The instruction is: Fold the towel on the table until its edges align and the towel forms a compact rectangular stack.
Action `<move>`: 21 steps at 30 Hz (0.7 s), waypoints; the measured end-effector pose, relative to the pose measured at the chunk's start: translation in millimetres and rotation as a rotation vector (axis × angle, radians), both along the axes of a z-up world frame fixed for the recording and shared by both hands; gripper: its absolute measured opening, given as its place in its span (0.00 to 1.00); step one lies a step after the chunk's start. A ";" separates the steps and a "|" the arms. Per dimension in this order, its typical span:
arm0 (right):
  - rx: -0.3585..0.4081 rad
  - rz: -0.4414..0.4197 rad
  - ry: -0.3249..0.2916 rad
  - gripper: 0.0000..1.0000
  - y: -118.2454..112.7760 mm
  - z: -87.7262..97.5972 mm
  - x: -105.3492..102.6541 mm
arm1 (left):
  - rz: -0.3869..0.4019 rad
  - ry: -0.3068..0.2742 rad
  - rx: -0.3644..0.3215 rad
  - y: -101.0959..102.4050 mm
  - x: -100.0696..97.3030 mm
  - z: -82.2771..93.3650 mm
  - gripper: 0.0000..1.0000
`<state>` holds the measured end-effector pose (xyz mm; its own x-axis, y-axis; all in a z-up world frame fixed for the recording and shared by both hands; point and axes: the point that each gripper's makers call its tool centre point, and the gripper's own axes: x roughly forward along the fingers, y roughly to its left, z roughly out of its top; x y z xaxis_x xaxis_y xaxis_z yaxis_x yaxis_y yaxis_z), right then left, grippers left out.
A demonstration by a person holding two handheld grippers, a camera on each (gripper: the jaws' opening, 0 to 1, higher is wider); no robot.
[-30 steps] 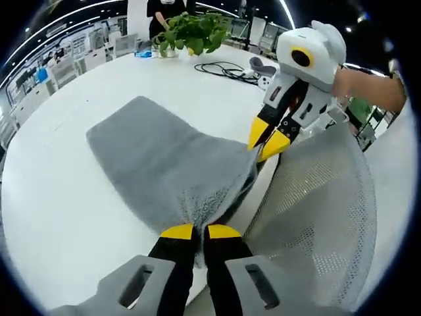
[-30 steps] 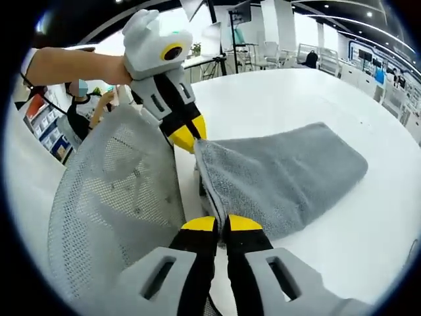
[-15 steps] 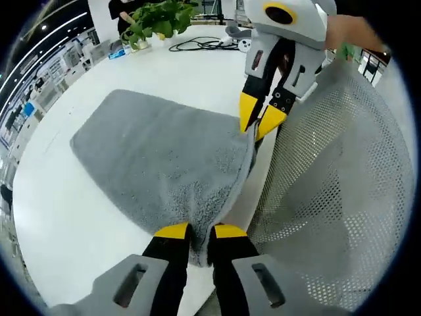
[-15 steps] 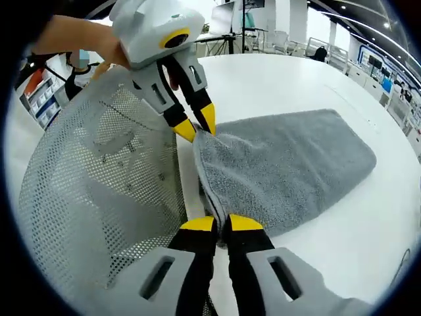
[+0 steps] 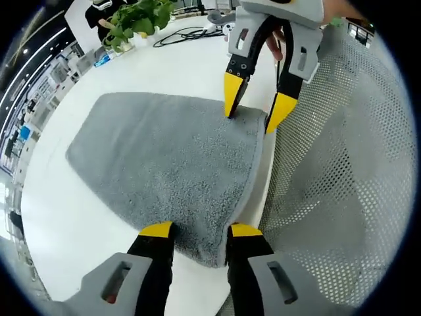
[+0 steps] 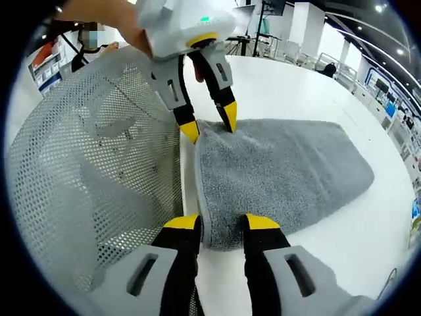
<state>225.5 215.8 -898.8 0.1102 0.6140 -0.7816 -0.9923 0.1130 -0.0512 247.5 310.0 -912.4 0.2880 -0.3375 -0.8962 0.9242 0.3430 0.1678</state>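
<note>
One grey towel (image 5: 164, 164) lies folded on the white table (image 5: 79, 217), its near edge running along the table's rim, just beside the mesh back of an office chair (image 5: 342, 171) that stands against that rim and crowds the side from which both grippers reach. In the left gripper view, the left gripper (image 5: 197, 232) has its two yellow-tipped jaws spread apart, one on each side of the towel's near corner, with the cloth lying between them and not pinched. Across the same folded edge, the right gripper (image 5: 255, 108) stands with its jaws likewise parted, straddling the far corner, the tips close to or touching the pile; whether they press on it cannot be told. In the right gripper view the same towel (image 6: 276, 174) spreads away over the table (image 6: 342, 243), the right gripper (image 6: 220, 222) released over its corner and the left gripper (image 6: 209, 122) open at the other corner, a person's hand (image 6: 108, 16) gripping its body above the chair's mesh (image 6: 85, 171). Farther off on the table are one leafy potted plant (image 5: 135, 20) and a black cable (image 5: 187, 33) near the far edge. Beyond the table, in the right gripper view, one dark tripod stand (image 6: 263, 29) rises.
</note>
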 end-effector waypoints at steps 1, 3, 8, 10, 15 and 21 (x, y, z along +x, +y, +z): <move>-0.005 0.005 0.002 0.23 0.0 -2.3 -0.8 | -0.006 0.001 0.005 0.3 0.2 -1.1 0.32; -0.019 0.011 -0.004 0.25 -1.1 -7.0 -0.1 | -0.002 0.004 -0.002 0.7 2.1 -1.2 0.32; -0.042 0.041 -0.033 0.25 -0.7 -14.6 3.1 | 0.005 0.011 -0.019 0.6 2.4 -1.7 0.31; -0.056 0.059 -0.057 0.24 -0.9 -16.9 5.2 | 0.019 0.015 -0.028 1.0 3.7 -2.0 0.29; -0.052 0.050 -0.055 0.22 2.1 -18.2 6.9 | 0.050 0.017 -0.023 0.9 7.7 -2.6 0.23; -0.048 -0.006 -0.045 0.10 2.6 -17.7 16.4 | 0.068 0.007 -0.013 1.4 10.2 -1.7 0.16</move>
<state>241.9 218.4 -916.6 0.1497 0.5754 -0.8041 -0.9881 0.1157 -0.1012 257.7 311.4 -914.1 0.3048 -0.3290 -0.8938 0.8997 0.4073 0.1569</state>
